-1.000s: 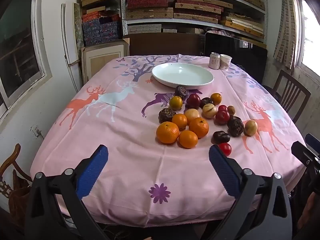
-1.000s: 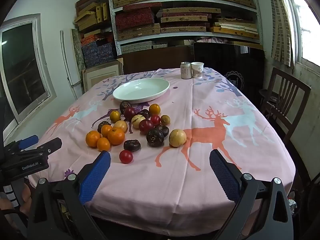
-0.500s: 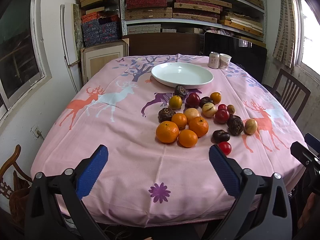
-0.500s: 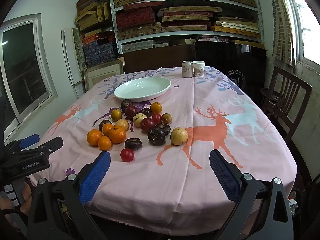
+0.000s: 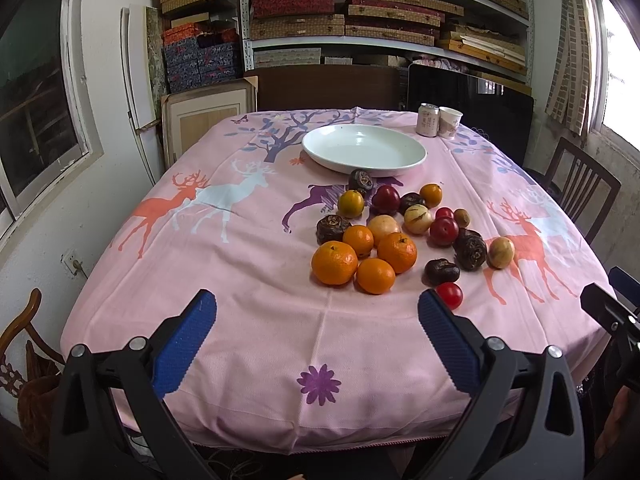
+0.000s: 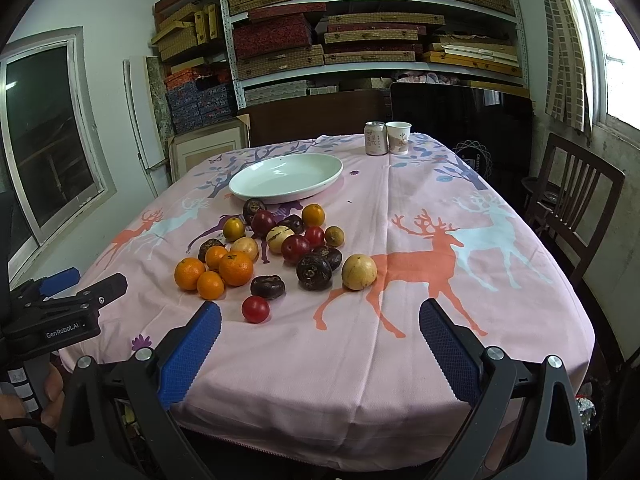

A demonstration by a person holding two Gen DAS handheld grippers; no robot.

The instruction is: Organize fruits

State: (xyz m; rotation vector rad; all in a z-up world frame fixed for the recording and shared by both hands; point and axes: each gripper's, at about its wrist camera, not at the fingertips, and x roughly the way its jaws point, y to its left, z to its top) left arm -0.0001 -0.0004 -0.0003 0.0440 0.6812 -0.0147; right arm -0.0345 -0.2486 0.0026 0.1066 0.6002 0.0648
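Note:
A loose heap of fruit lies on the pink deer tablecloth: several oranges (image 5: 334, 262) (image 6: 236, 268), dark brown fruits (image 5: 441, 271) (image 6: 313, 271), red fruits (image 5: 449, 295) (image 6: 255, 309) and a yellow-brown one (image 5: 500, 252) (image 6: 359, 271). An empty white plate (image 5: 364, 153) (image 6: 286, 177) stands just behind the heap. My left gripper (image 5: 316, 344) is open and empty above the table's near edge, short of the oranges. My right gripper (image 6: 320, 348) is open and empty near the front edge, just short of the red fruit.
A drink can (image 6: 375, 139) and a paper cup (image 6: 398, 137) stand at the table's far edge. A wooden chair (image 6: 572, 204) stands to the right. Shelves of boxes (image 6: 360, 32) fill the back wall. A window (image 5: 36, 92) is on the left.
Both grippers have edged slightly forward toward the fruit. Nothing on the table has moved.

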